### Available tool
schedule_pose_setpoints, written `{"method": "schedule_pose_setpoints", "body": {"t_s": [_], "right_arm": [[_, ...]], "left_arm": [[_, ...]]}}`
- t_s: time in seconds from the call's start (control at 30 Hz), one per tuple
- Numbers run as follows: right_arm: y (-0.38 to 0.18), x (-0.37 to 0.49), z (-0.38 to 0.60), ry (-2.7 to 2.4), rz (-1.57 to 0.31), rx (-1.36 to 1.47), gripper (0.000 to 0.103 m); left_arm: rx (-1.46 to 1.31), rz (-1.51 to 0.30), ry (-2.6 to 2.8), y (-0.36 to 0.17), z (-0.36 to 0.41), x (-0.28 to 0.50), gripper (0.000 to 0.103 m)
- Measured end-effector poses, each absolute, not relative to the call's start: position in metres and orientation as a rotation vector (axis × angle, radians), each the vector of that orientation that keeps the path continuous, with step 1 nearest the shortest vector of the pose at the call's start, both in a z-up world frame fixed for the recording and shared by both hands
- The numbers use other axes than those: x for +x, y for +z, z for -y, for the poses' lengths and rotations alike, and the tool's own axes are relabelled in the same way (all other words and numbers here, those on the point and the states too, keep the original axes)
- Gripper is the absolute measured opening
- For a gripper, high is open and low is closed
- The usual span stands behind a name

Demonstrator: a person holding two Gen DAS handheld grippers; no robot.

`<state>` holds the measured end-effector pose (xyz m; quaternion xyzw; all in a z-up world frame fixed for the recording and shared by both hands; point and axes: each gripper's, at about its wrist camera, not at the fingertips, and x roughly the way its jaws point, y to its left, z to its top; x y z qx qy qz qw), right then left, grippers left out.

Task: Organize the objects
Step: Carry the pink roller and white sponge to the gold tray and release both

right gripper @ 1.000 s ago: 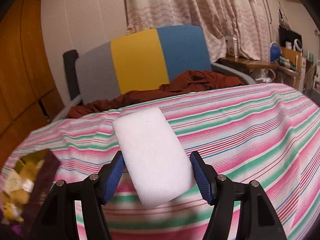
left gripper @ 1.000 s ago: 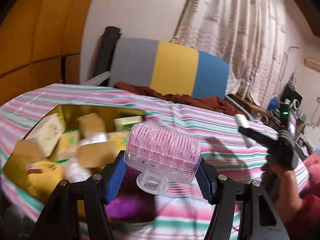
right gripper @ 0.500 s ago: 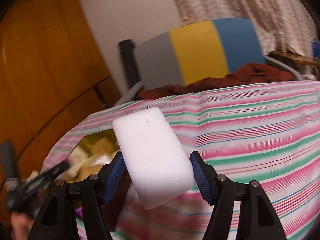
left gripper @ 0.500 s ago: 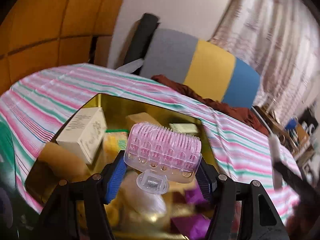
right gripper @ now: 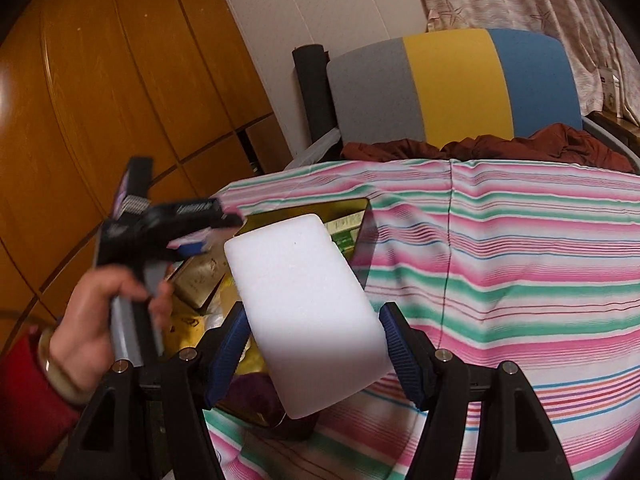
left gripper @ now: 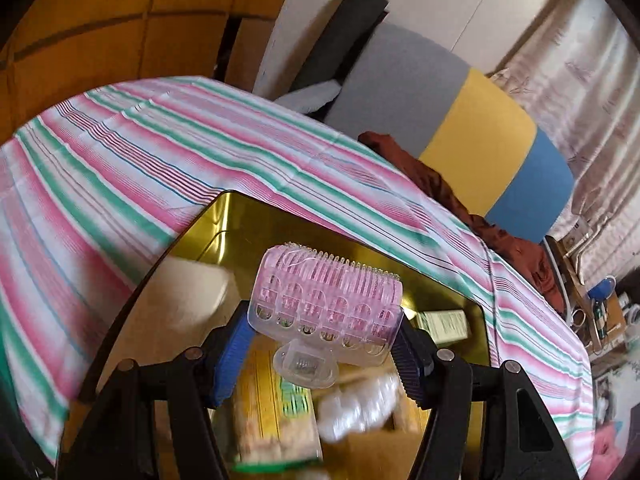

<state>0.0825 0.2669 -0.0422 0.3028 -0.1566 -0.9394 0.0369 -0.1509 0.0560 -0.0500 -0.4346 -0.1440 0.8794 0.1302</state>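
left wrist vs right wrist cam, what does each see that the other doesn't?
Left wrist only: the left gripper shut on the pink hair roller, over the gold box, with a green-labelled packet inside.

Right wrist only: the right gripper shut on the white sponge, and the person's hand on the other gripper's handle.

Both: the gold box, striped cloth, tricolour chair back, brown fabric.
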Motion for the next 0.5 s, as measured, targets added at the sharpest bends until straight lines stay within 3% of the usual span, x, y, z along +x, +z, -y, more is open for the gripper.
{"method": "schedule_pose_setpoints", "body": {"t_s": [0.3,0.37,0.5], "right_arm": [[-0.044,0.079,-0.257,-2.852,0.457,0.943,0.067],[-0.044,0.079,-0.256,-2.850,0.444,0.940,0.067],[-0.043,0.081,-0.255,-2.846,0.452,0.939,0.067]], "left_arm": [[-1.318,0.406,2.563,-0.063,-0.064,-0.183,0.066],[-1.315,0.418,2.557,-0.063,-0.066,-0.185,0.070],[-1.276,0.479,2.524,-0.057,-0.064,-0.184,0.090]]}}
